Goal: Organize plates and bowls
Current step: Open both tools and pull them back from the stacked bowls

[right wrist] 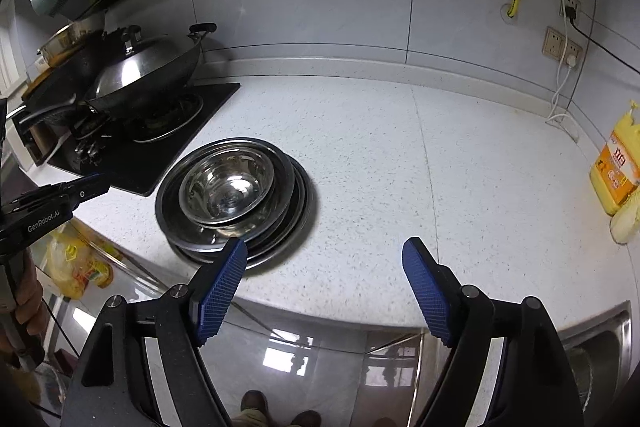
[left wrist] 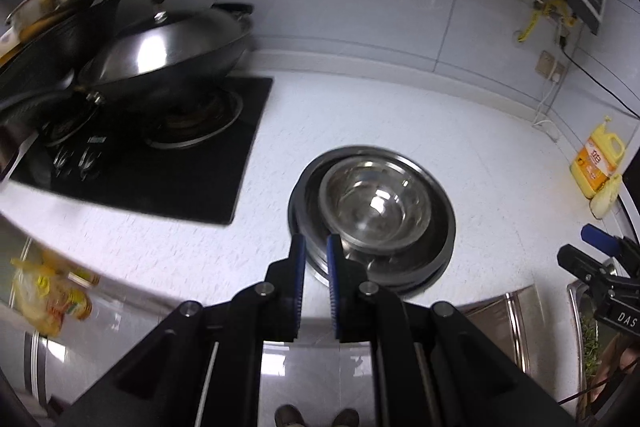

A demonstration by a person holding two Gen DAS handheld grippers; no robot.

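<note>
Sitting at the far left, ahead of both tools, a lidded dark steel wok [right wrist: 144,75] rests on a black glass gas hob [right wrist: 160,155] set into the white speckled table [right wrist: 400,167]. To the right of the hob stands the stack of round stainless steel plates [right wrist: 296,203], with a shiny stainless steel bowl [right wrist: 226,187] nested on top, slightly off centre toward the hob. The left hand-held gripper [left wrist: 317,247] hangs just in front of the stack's near rim, its blue ribbed pads drawn close together with only a thin slit between them and nothing caught there. Further right, the right hand-held gripper [right wrist: 325,255] hovers over the table's front edge, just right of the stack, its blue pads spread wide and empty; the left pad overlaps the near rim of the plates in view, though contact cannot be judged. Beyond it, far right against the grey tiled wall [right wrist: 320,7], a yellow plastic detergent jug [right wrist: 616,163] stands beside a steel sink [right wrist: 600,347].
</note>
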